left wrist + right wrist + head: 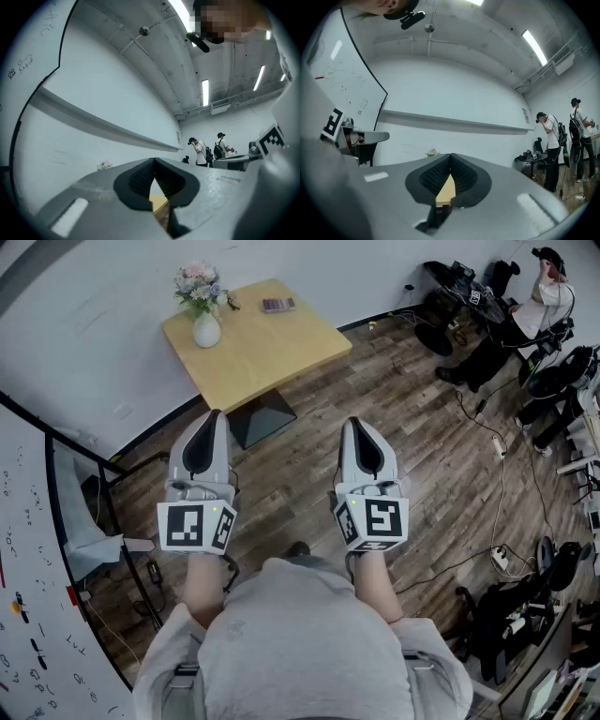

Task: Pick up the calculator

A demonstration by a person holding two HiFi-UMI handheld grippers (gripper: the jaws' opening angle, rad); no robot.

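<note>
Calculator: small, dark, purplish-grey rectangle, keys too small to make out, lying flat on the light wooden table near its far edge, long side roughly along that edge, well apart from the flower vase at left, nothing touching it.

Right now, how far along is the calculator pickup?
Nothing done yet: the small dark rectangular calculator lies on the square light-wood table, near the white flower vase. In hand: nothing; the left gripper and right gripper are shut, empty, short of the table. Remaining: approach, open, grasp, lift.
</note>
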